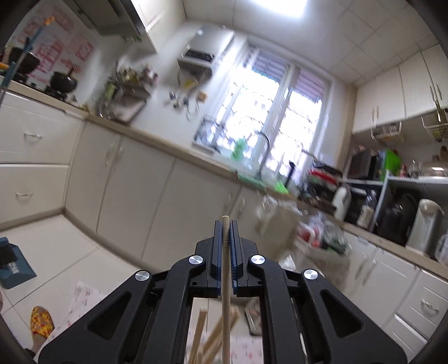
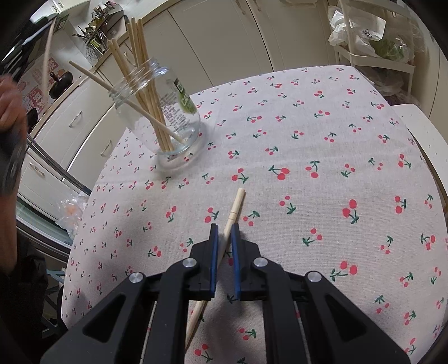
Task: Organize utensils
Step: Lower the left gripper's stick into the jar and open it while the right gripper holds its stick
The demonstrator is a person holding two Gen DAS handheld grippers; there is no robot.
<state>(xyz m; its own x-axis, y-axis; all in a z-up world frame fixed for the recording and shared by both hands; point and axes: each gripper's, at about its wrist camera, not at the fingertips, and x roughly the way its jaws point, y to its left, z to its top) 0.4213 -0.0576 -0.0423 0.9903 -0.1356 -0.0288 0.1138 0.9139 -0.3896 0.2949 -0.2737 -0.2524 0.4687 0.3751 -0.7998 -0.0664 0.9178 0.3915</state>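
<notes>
Sitting under everything: a cherry-print tablecloth [image 2: 308, 134]. Lining the walls: cream cabinets [image 1: 134, 182] and a bright window [image 1: 280, 117]. Hanging off a white rack [image 2: 372, 56]: plastic bags [image 2: 355, 25]. Lying on the floor: a patterned slipper [image 1: 41, 322].

Left wrist view tilted up across kitchen toward window [image 1: 282, 112]; right wrist view close above bench [image 2: 308, 140]; both catch jar chopsticks [image 2: 145, 92].

A clear glass jar [image 2: 165, 112] carries a green and white label [image 2: 183, 98] with large letters that seem to begin "CA"; the small print beside them is unreadable; a plastic bag [image 2: 361, 30] shows the number "4010".
</notes>
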